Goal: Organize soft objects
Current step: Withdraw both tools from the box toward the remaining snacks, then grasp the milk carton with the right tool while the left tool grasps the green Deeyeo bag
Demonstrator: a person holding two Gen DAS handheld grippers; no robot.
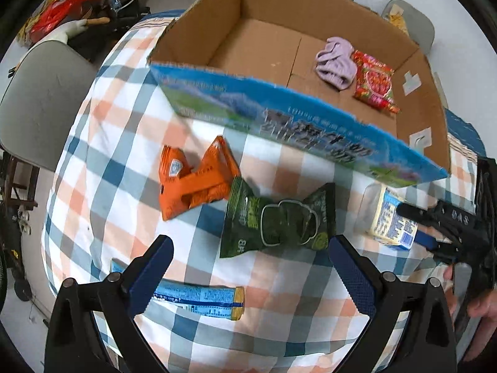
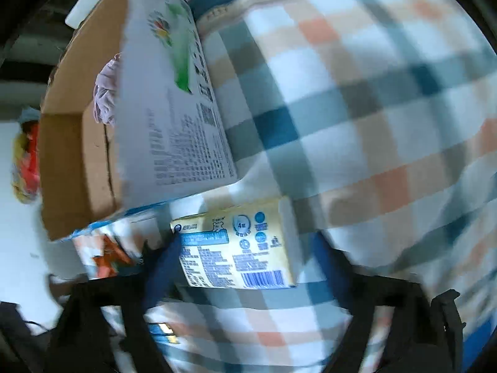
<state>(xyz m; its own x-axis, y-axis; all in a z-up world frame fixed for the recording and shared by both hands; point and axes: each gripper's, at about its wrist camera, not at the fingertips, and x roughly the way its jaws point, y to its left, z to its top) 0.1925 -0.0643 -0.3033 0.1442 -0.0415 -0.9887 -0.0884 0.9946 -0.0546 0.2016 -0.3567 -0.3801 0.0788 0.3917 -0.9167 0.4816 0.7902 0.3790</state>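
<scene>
Snacks all over a checked blanket here, with a big cardboard box sitting toward the far edge of it. Inside the box, over by its right wall, there's a lilac cloth bundle touching a red snack packet.

On the blanket just in front of the box's printed blue wall: an orange packet, and right beside it, corner to corner, a dark green packet. Nearer the close edge lies a blue wrapper with a yellow end, partly hidden behind a finger.

The left gripper hangs above the blanket with its jaws wide apart, nothing between them; the green packet sits just ahead of the gap.

The right gripper is down by the box's near right corner, at a pale yellow tissue pack. Its jaws are apart, one blue pad on either side of the pack. The left one looks like it's against the pack's edge, the right one seems to have a sliver of gap, but the right wrist view is pretty blurred so I can't tell for sure. From the left wrist view you can see the same gripper reaching in from the right edge.
</scene>
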